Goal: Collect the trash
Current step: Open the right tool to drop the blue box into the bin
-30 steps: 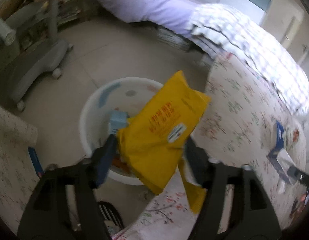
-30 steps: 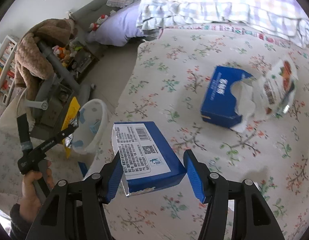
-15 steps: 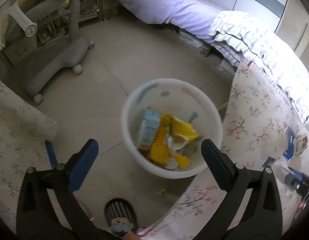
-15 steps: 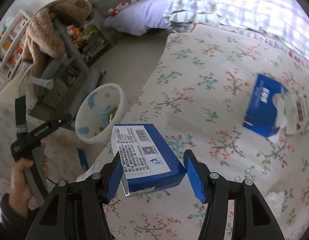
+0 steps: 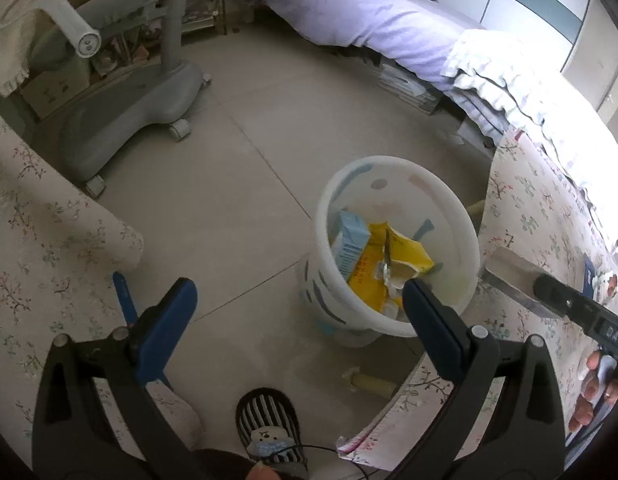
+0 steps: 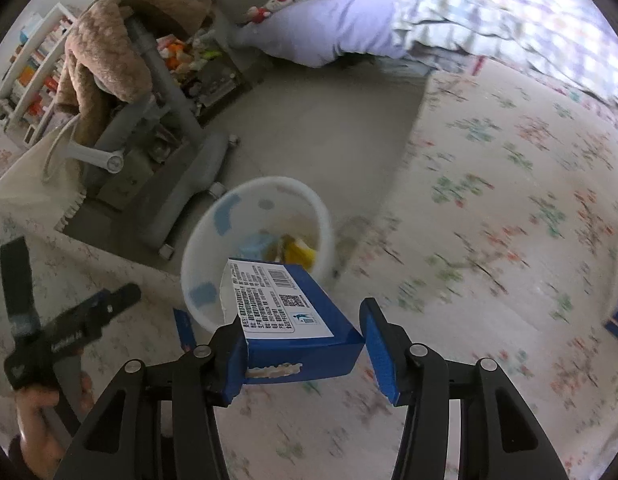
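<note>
A: Left gripper [image 5: 297,308] status?
B: Jaws spread wide, nothing between them. It hangs over the tiled floor [image 5: 237,184], just left of the white waste bin [image 5: 393,176].
A: Bin contents?
B: Yellow snack bag [image 5: 405,258] and a light blue carton [image 5: 351,240], both inside. The bin stands on the floor against the edge of the floral bedspread [image 5: 525,216].
A: Right gripper [image 6: 301,340]?
B: Jaws closing, with a blue box [image 6: 297,320] between them, white label side up. The left pad touches the box; a slim gap shows at the right pad, so I can't tell if the grip is firm. The box sits over the bedspread edge, with the bin [image 6: 245,196] just beyond it.
A: Anything else?
B: Striped slipper [image 5: 269,420] on the floor by the left gripper.
</note>
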The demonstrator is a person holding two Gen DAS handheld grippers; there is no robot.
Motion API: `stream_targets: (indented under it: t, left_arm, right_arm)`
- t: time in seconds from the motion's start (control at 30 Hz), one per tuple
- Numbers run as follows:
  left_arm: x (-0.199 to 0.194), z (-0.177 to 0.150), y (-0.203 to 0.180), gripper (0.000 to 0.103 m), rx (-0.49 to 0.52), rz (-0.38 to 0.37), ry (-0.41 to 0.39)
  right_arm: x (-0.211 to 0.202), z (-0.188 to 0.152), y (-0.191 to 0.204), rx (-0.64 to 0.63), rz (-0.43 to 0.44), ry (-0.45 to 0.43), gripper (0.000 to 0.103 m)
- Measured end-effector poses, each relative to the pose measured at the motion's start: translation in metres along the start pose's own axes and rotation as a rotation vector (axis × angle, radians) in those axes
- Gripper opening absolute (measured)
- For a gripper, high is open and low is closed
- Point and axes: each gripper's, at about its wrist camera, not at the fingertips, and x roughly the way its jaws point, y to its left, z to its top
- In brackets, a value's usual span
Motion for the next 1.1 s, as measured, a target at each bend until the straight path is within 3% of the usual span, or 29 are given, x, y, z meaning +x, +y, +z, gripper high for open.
stream_targets:
  t: [0.3,0.4,0.47,0.73,1.1]
  left_arm:
    - [0.001,0.001,0.006,0.102,-0.011,0.006,0.008]
    - [0.000,0.001,0.004,0.102,-0.008,0.000,0.007]
    - [-0.002,0.000,0.001,0.102,0.001,-0.009,0.007]
    - [-0.011,-0.008,-0.029,0.102,0.056,-0.042,0.011]
    - [-0.029,-0.013,-0.098,0.102,0.184,-0.061,-0.027]
  right_arm:
    - [0.026,0.016,0.018,0.024,0.056,-0.009,0.056]
    - [0.016,0.020,0.018,0.035,0.088,-0.058,0.086]
    - [0.009,0.019,0.018,0.032,0.093,-0.080,0.087]
    - [-0.042,-0.003,-0.009,-0.001,0.006,-0.094,0.087]
    - [-0.117,-0.048,-0.076,-0.037,-0.204,-0.081,0.087]
